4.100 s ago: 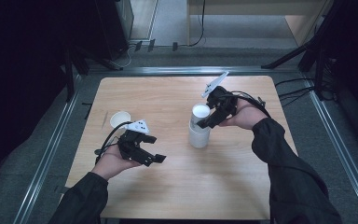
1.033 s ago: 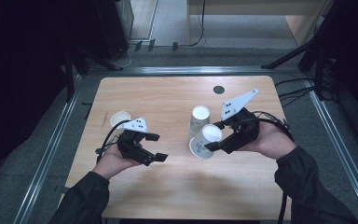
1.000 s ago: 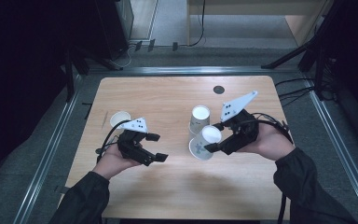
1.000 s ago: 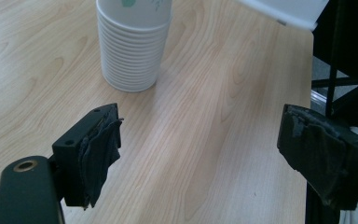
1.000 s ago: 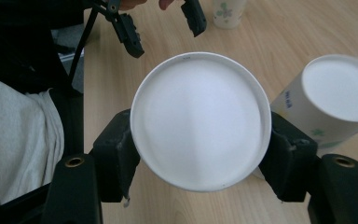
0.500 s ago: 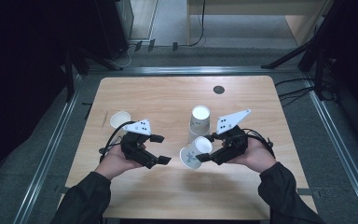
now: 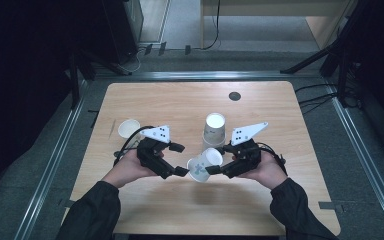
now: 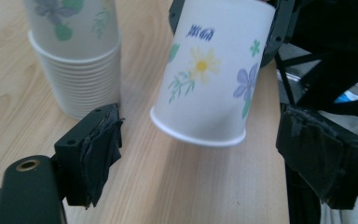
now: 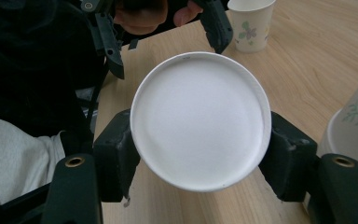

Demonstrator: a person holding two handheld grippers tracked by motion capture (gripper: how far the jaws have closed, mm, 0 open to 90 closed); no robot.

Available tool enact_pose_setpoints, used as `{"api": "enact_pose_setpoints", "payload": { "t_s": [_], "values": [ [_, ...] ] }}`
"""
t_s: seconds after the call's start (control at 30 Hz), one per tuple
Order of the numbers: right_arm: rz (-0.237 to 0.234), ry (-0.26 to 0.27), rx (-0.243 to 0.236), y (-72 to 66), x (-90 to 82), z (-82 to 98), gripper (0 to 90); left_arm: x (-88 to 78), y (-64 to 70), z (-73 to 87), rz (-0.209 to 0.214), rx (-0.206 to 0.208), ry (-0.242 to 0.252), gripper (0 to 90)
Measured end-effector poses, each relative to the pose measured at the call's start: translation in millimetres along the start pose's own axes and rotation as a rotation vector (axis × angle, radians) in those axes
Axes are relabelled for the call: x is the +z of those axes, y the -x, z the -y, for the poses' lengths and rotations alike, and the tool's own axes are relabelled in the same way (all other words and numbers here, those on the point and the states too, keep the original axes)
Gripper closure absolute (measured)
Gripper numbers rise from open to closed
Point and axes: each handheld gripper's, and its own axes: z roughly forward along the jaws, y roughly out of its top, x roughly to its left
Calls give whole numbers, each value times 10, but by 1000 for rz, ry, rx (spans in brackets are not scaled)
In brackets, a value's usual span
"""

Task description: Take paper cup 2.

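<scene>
High view: right hand-held gripper (image 7: pixel 215 169) pinches the tilted cup (image 7: pixel 203 164), base pointing toward the spread left hand-held gripper (image 7: pixel 179 160).

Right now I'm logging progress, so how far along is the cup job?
Done: one cup stands alone at the table's left. In hand: the right gripper clamps a second paper cup, tilted, off the stack, its base between the left gripper's open, closing jaws. Left: handing it over and setting it down.
</scene>
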Motion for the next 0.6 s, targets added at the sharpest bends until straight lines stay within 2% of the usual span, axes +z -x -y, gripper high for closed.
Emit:
{"api": "enact_pose_setpoints", "payload": {
  "t_s": [0.13,0.27,0.43,0.6],
  "values": [
    [-1,16,1,-12,19,5,355,91,-29,-81,31,15,-29,152],
    [-5,18,10,-18,28,17,356,176,-8,-83,3,33,-38,152],
    [-15,16,15,-28,47,11,357,265,-4,-19,12,61,-75,153],
    [-25,9,19,-26,77,10,357,290,7,-9,26,76,-65,152]
  ]
}}
